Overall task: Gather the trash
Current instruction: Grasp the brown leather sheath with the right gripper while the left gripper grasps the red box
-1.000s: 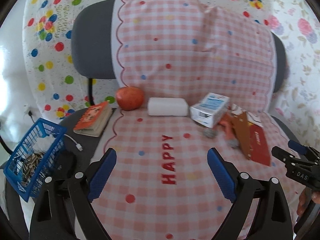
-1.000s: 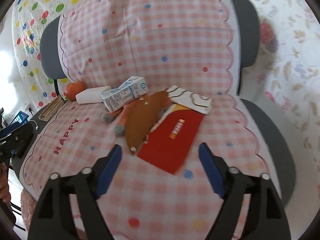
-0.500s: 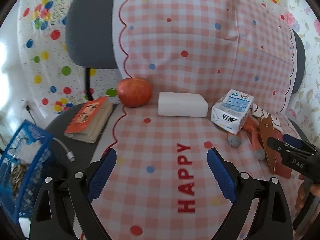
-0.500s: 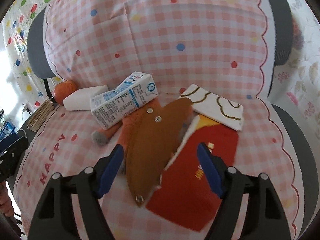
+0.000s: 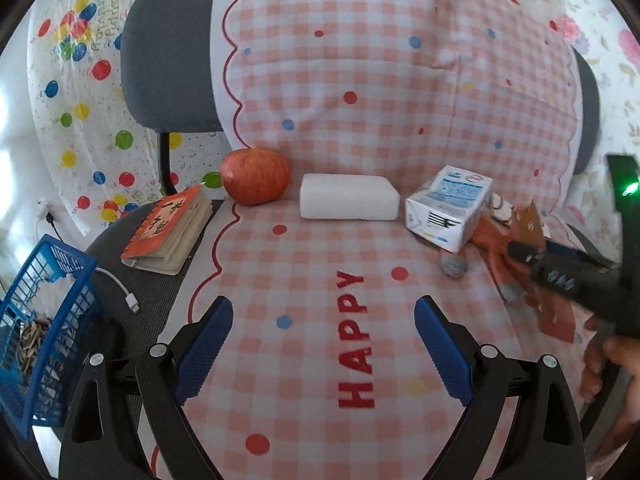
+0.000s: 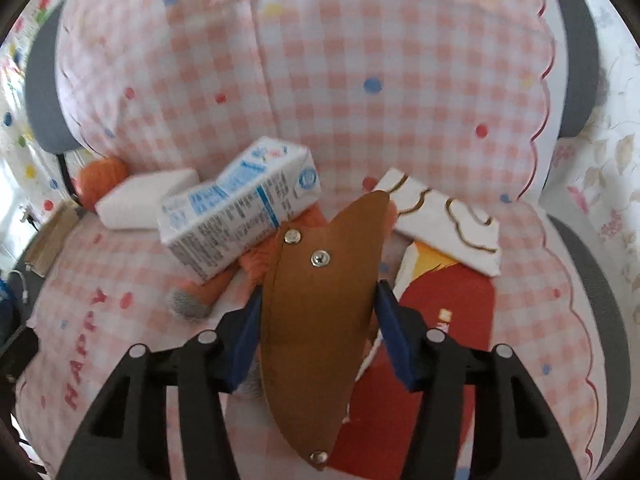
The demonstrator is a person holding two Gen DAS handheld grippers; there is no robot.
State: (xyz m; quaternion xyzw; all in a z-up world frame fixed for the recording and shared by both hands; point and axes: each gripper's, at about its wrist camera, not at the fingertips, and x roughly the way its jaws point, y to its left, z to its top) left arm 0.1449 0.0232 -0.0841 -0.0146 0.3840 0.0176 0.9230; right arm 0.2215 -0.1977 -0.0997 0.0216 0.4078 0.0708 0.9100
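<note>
- Left wrist view: left gripper hangs over the pink checked cloth on the chair seat, jaws spread wide, nothing between the blue pads.
- Along the back of the seat, left to right: apple, white block, milk carton. The apple and the block are just apart; the carton lies tilted on an orange plush toy.
- An orange-covered book lies on the bare seat left of the cloth; a white cable end is near it.
- A blue basket at lower left holds what look like sunflower-seed husks.
- At the right edge the right gripper reaches over a brown leather piece; a hand holds it.
- Right wrist view: right gripper straddles the brown leather piece, jaws closing, both pads at its edges; a firm clamp cannot be confirmed.
- The leather piece overlies the plush toy and a red envelope.
- The milk carton lies just left of the leather tip; a white card with gold lines lies to the right.
</note>
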